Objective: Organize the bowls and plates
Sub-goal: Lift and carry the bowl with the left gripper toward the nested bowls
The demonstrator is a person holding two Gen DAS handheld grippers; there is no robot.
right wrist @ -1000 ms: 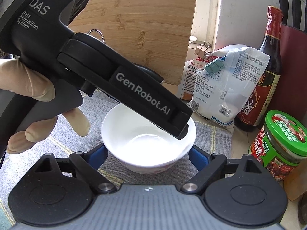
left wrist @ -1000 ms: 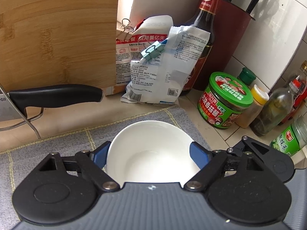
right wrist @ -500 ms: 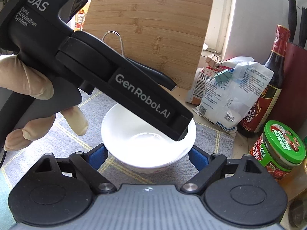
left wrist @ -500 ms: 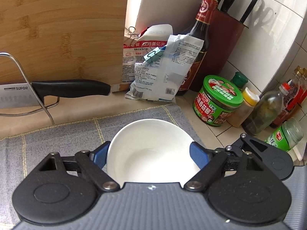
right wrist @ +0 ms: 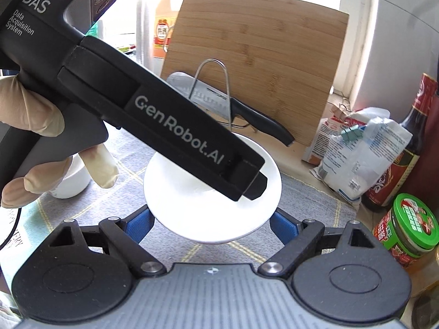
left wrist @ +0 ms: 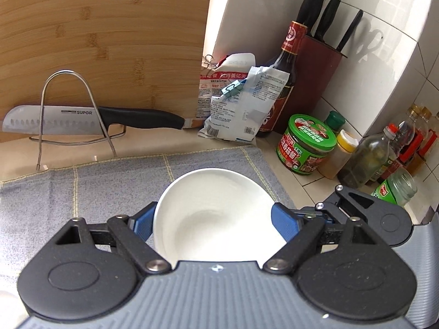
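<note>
White bowl (left wrist: 216, 213); grey cloth (left wrist: 82, 192) with yellow grid lines; green-lidded jar (left wrist: 307, 142); blue claw pads (left wrist: 282, 223).

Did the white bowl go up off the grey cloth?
Yes. The white bowl rose with the left gripper, clear above the grey cloth.

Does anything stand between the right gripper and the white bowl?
Yes: the left gripper crosses slantwise over the bowl, its tip above the bowl's middle and its jaws shut on it. Nothing else visible lies between the right gripper and the bowl.
</note>
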